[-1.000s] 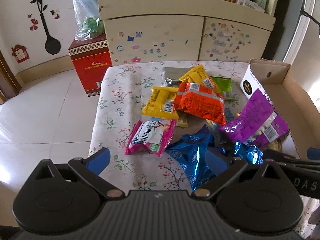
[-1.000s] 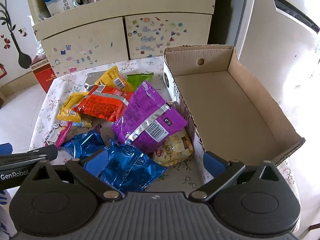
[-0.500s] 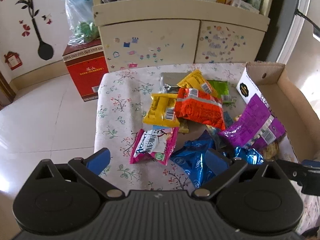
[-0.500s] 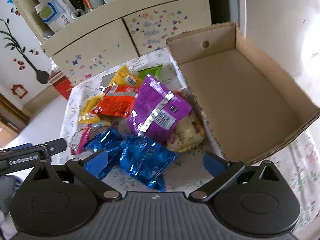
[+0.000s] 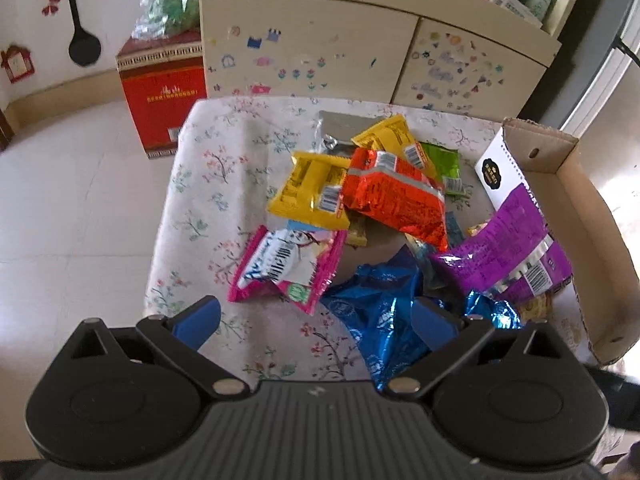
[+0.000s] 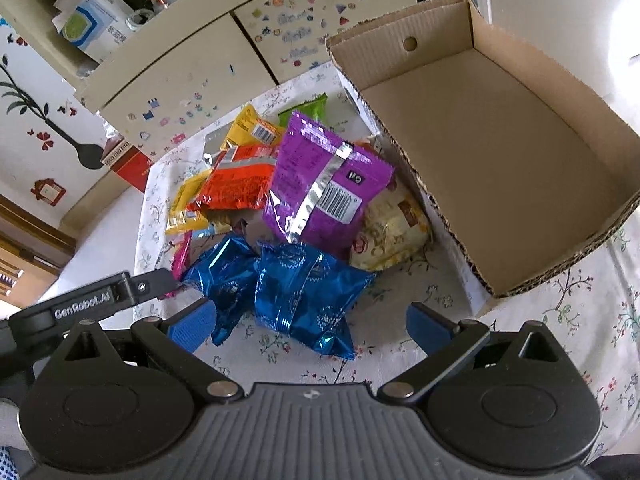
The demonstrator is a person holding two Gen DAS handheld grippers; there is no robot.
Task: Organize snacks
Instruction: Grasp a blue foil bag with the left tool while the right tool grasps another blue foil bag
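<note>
**Nothing boxed yet: the whole pile is still on the table**

The cardboard box (image 6: 500, 152) stands open on the right side of the table (image 5: 208, 184), and its floor is bare as far as the right wrist view shows. Every snack lies outside it in a loose heap: the purple packet (image 6: 324, 184) leans just beside the box's left wall, with a pale cream packet (image 6: 390, 234) tucked under its lower edge. Two blue foil packets (image 6: 296, 292) sit nearest the grippers. Further left lie the orange packet (image 5: 396, 196), a yellow packet (image 5: 312, 192), and a pink-and-white packet (image 5: 286, 264); a green packet (image 5: 444, 162) shows at the back.

The left gripper (image 5: 316, 316) and right gripper (image 6: 308, 320) both hang above the near edge with fingers spread wide, holding nothing. By my reading the sorting has not begun, so every packet is left to move.
</note>
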